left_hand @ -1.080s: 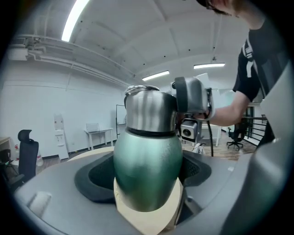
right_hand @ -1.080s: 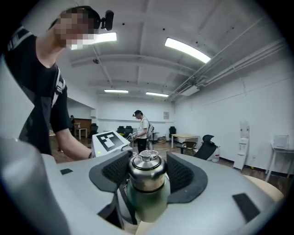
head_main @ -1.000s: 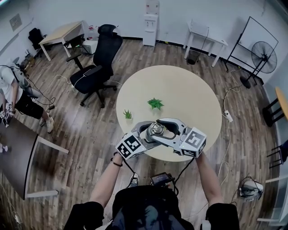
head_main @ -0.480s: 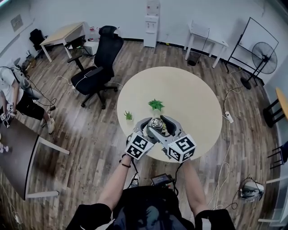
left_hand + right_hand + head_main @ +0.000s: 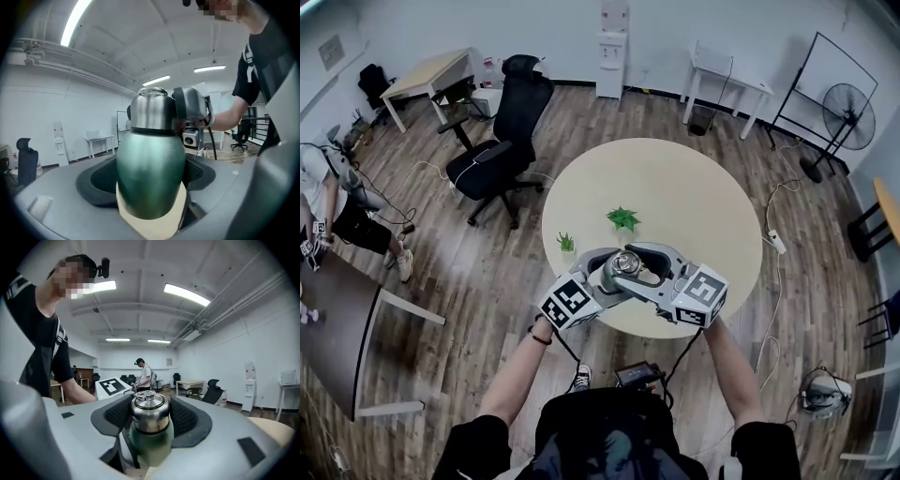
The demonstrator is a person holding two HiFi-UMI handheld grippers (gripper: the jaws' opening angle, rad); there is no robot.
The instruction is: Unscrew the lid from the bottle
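Head view: rnd beige table, 2 plants, bottle above it; wood floor.

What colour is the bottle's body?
The bottle body is metallic green, clearest in the left gripper view.

Upright green bottle, steel lid on

Left gripper points almost level, jaws clamped on the bottle; right gripper faces it, jaws having just been closing, pads against the lid between them; left forearm and right forearm reach forward behind them.
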